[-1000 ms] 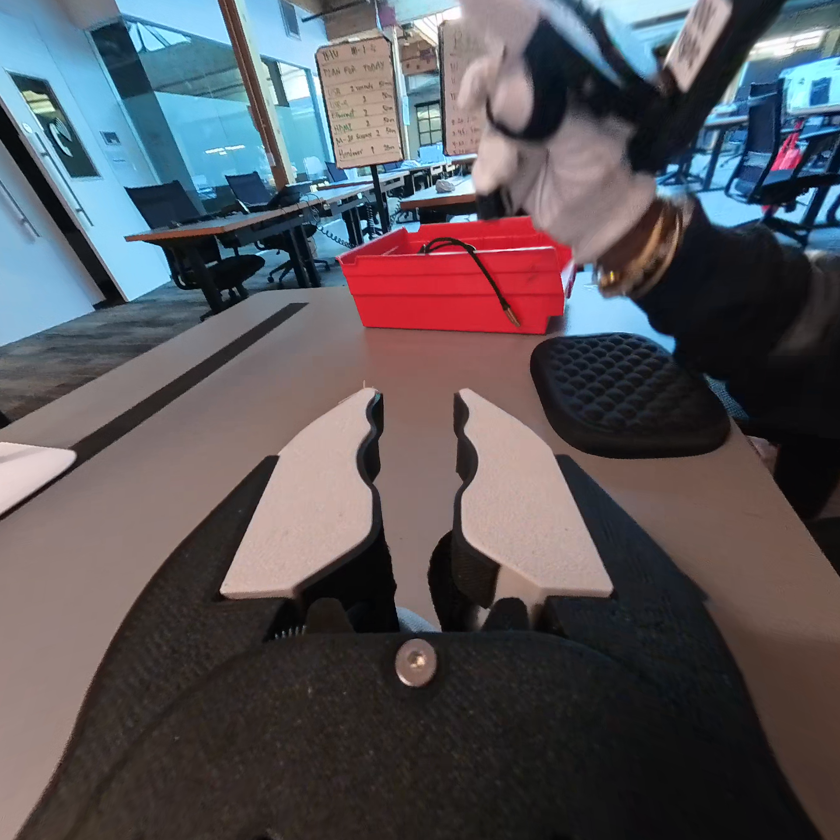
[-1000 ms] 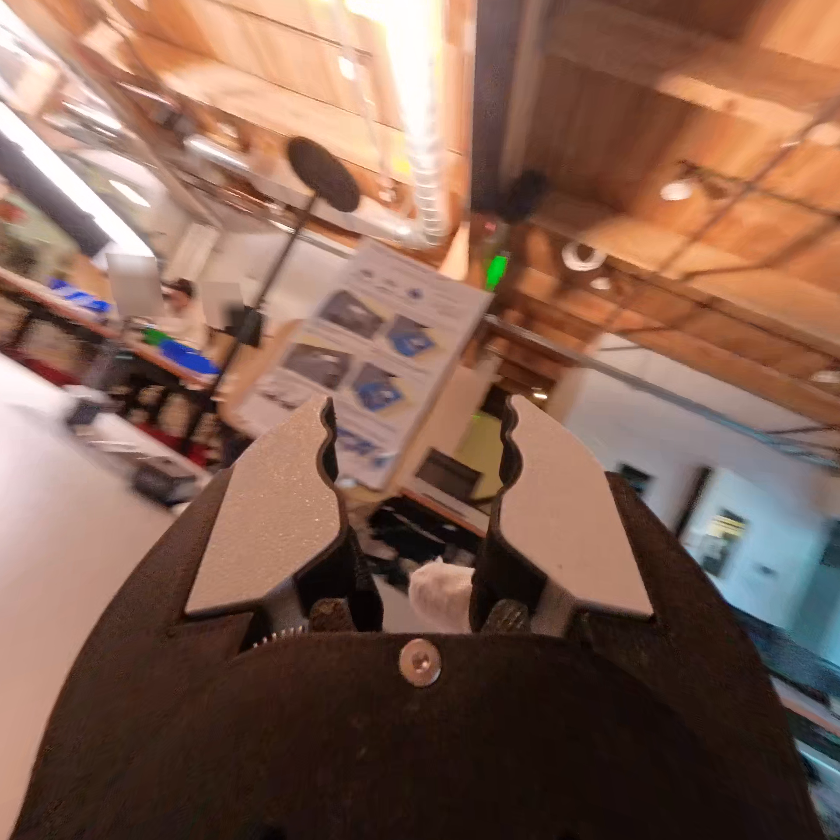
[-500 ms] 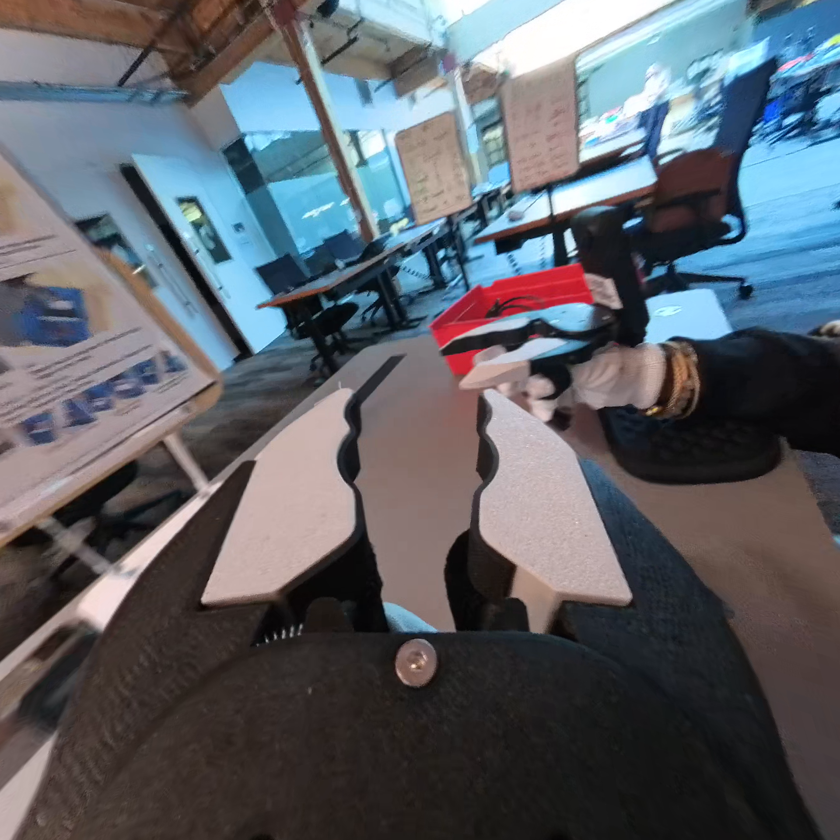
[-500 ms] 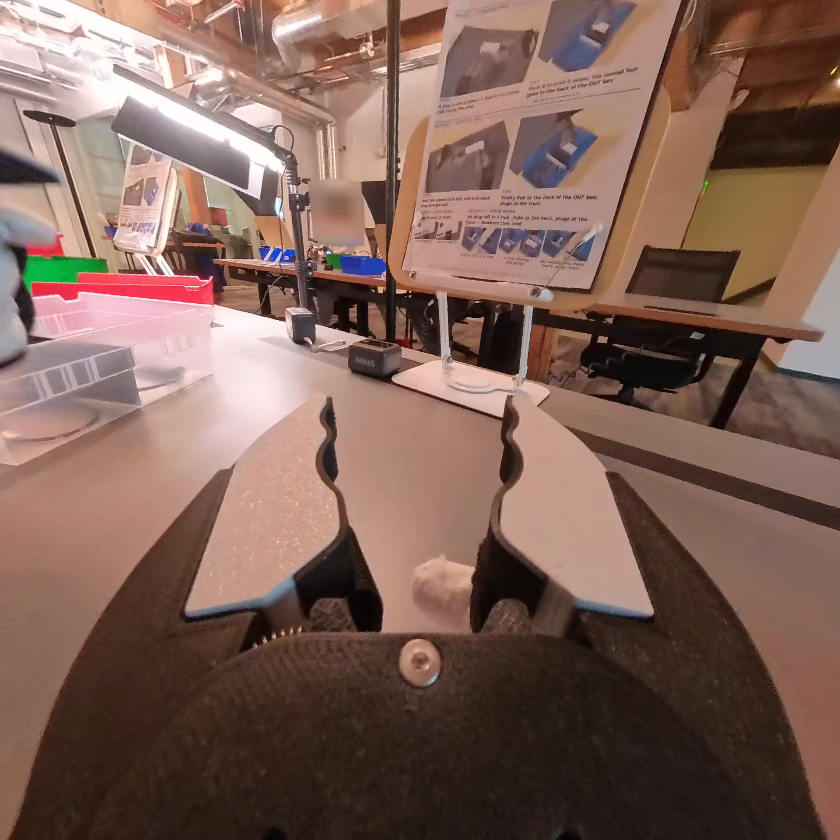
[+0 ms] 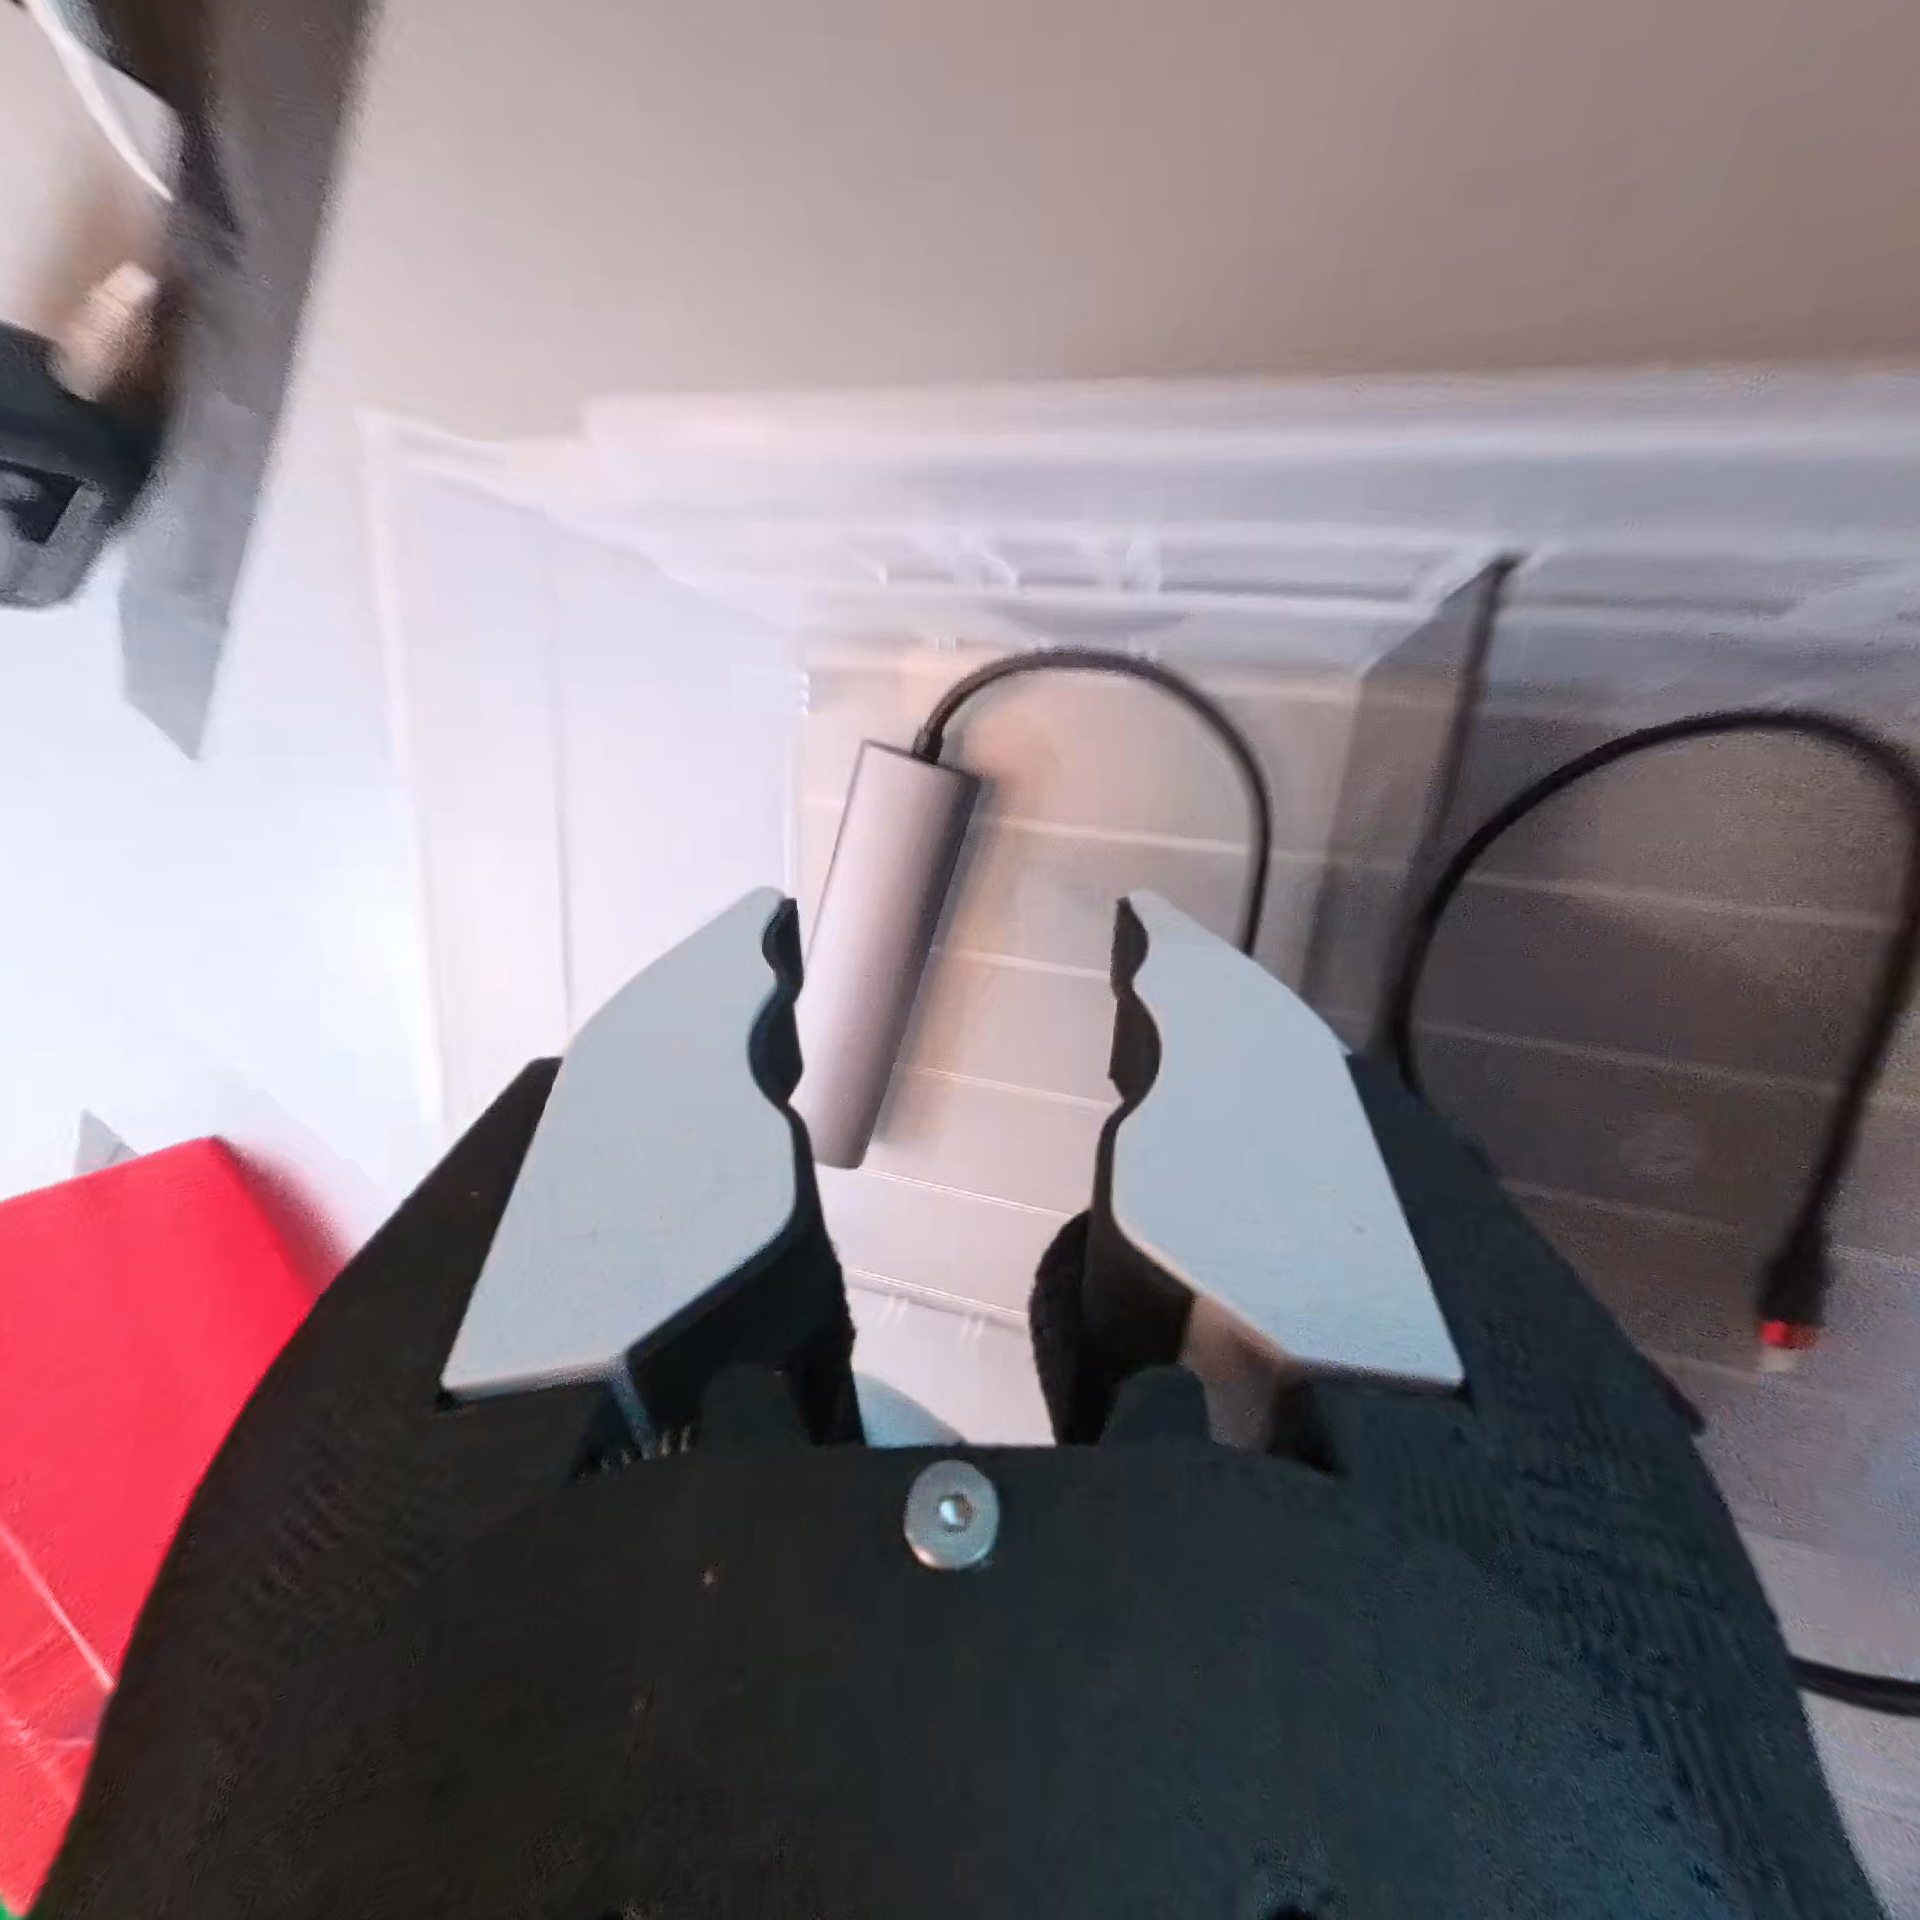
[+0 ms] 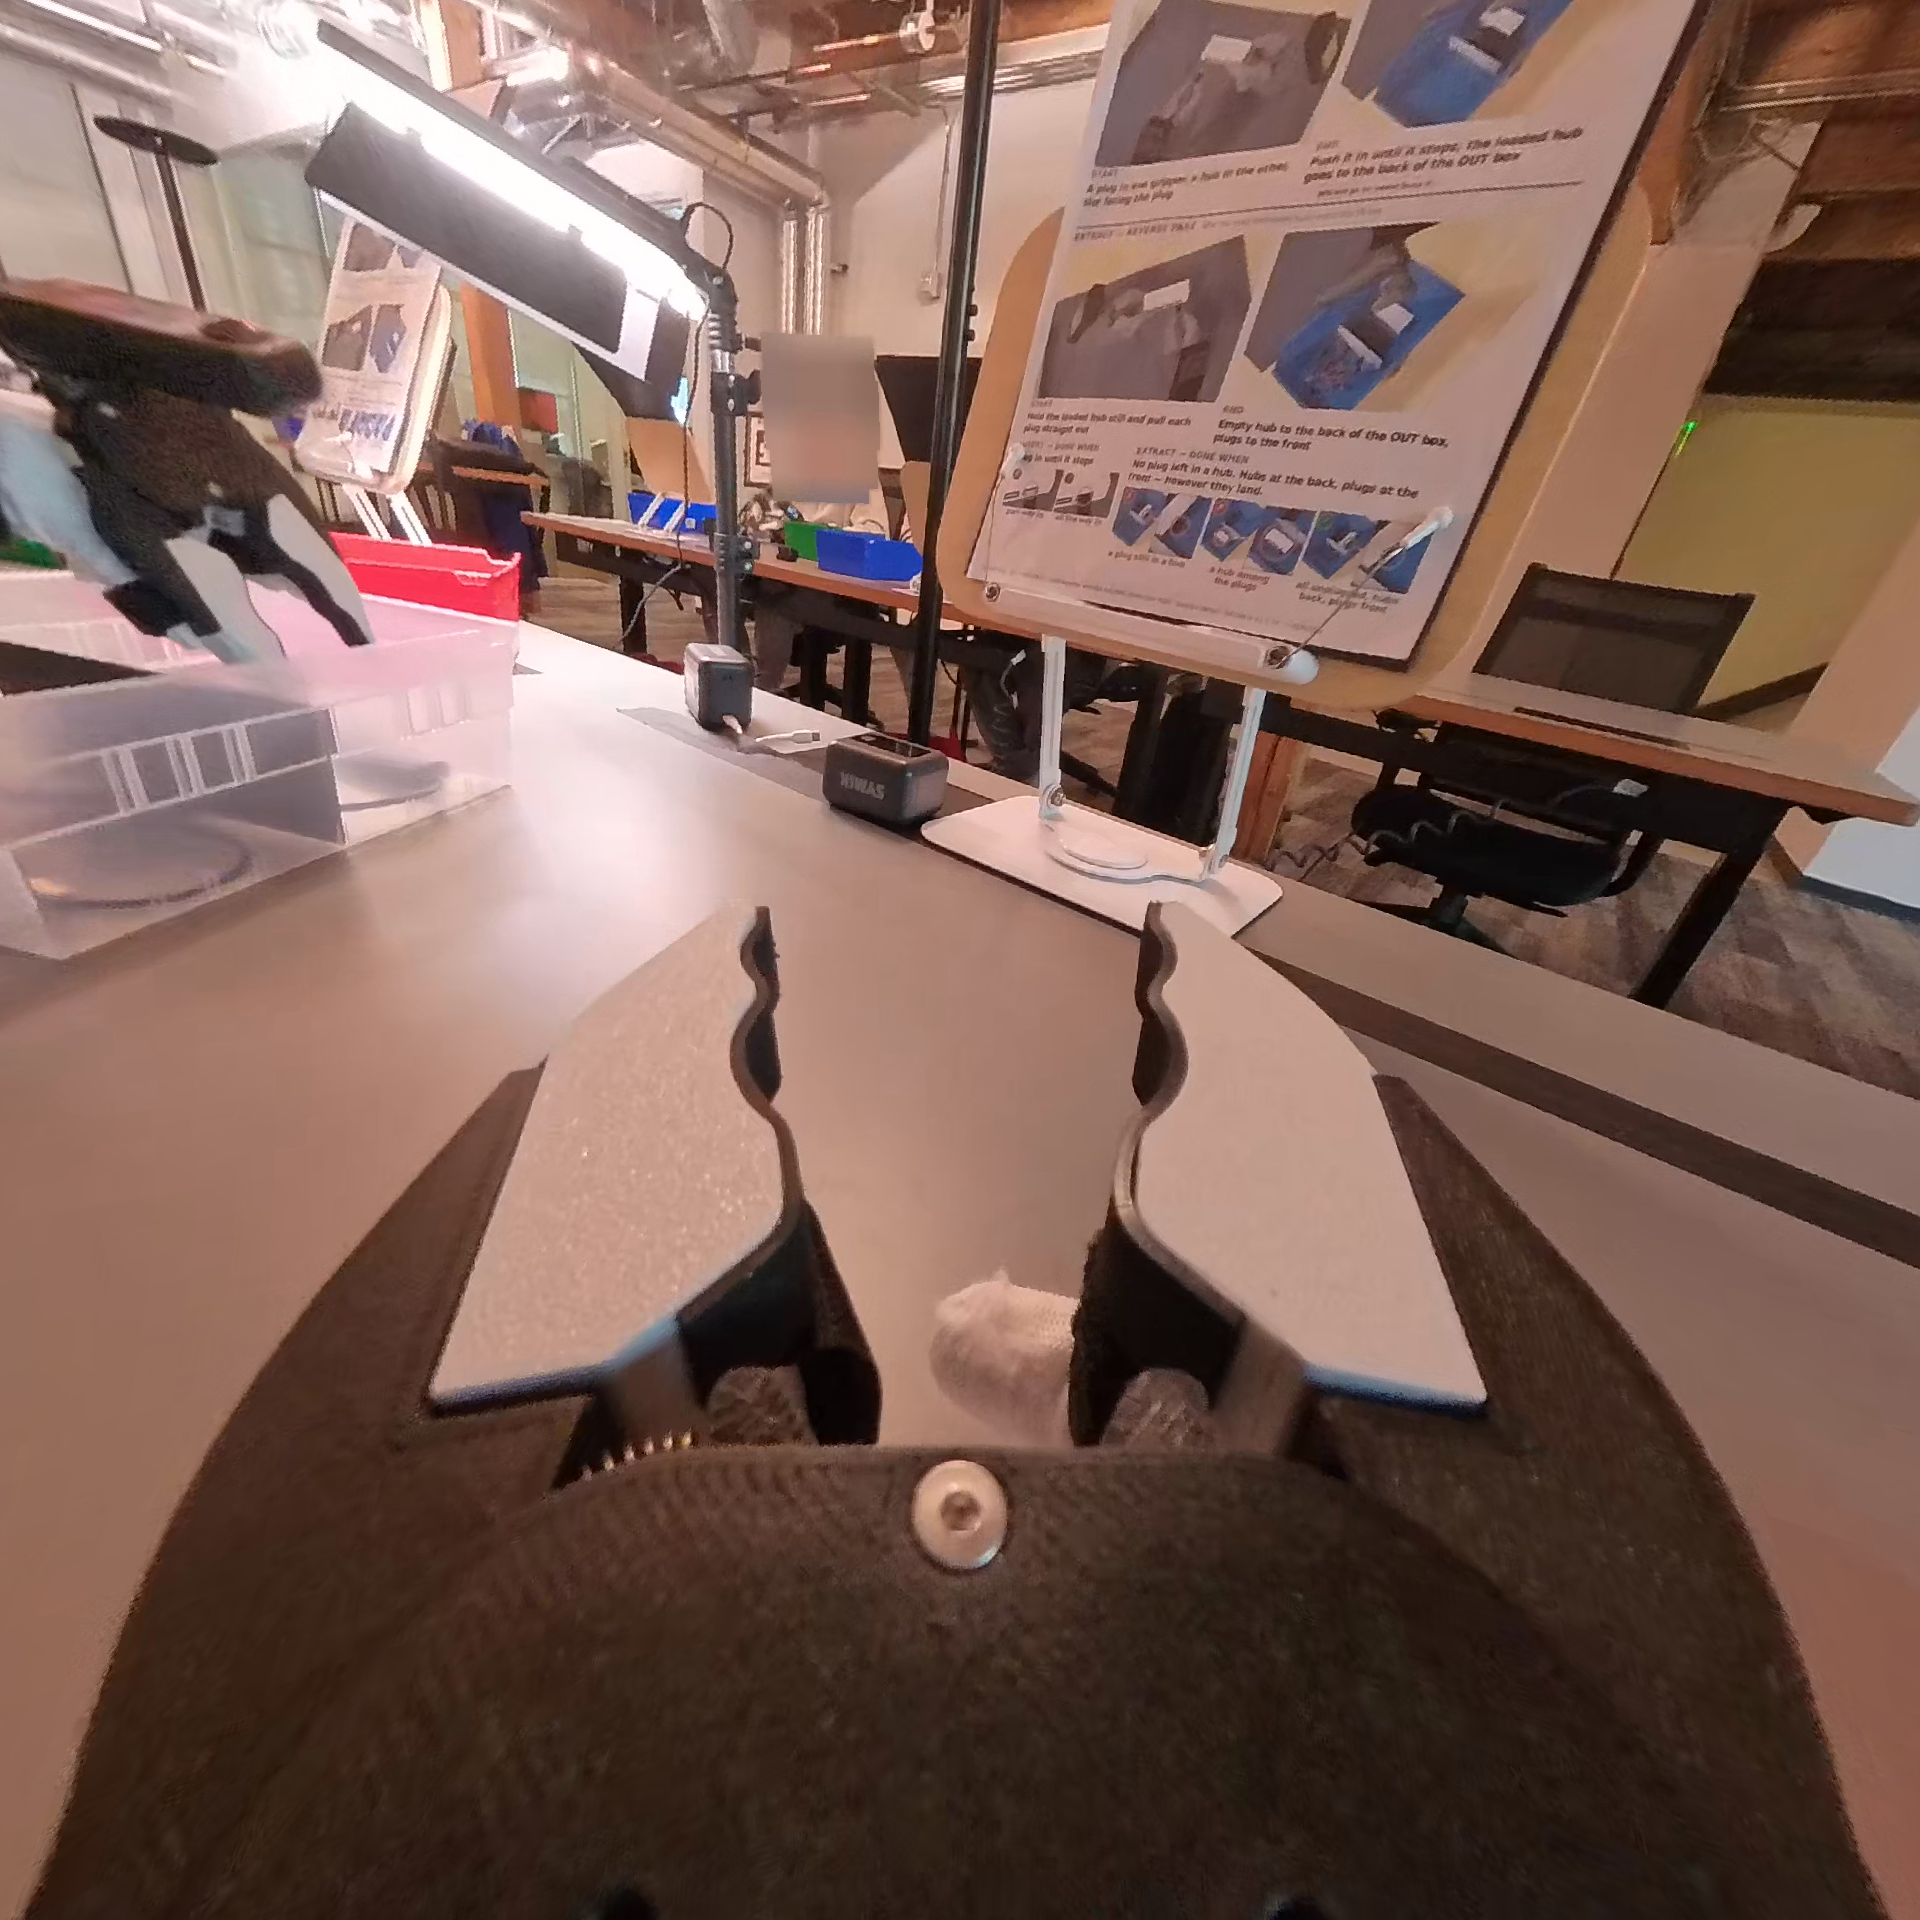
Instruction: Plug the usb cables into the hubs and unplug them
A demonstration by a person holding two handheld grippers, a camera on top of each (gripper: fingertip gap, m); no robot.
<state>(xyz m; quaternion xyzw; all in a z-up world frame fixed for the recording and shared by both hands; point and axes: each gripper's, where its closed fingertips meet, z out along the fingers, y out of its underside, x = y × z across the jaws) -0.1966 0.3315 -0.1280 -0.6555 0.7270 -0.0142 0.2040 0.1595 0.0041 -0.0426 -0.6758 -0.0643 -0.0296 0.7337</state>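
A grey table [image 6: 312, 1039] in an open office with wooden beams carries the work. The left gripper [image 5: 951, 914] hangs over a clear bin [image 5: 1039, 499], pointing down into it, its jaws wide apart and empty. Just beyond and between its fingertips lies a grey hub [image 5: 883, 956], its length running roughly along the fingers and tilted a little, the near end close by the left finger; whether they touch cannot be told through the blur. The hub's own black lead [image 5: 1226, 748] loops away from its far end. Past a divider [image 5: 1423, 831] a second cable [image 5: 1455, 883] curls in the next compartment, ending in a red-tipped plug [image 5: 1792, 1340]. A red bin [image 5: 125, 1403] sits at the lower left. The right gripper [image 6: 956, 925] rests low over the bare table, jaws likewise wide open and holding nothing, facing an instruction board [image 6: 1299, 312] on a stand; from there the left gripper shows at the far left, dipping into the clear bin. The step in hand looks like taking up the hub. To do it well, centre the jaws across the hub's narrow width, come down straight, and close on its middle, clear of the lead and the ports, so it stays level for plugging. The right gripper would then fetch the plug.
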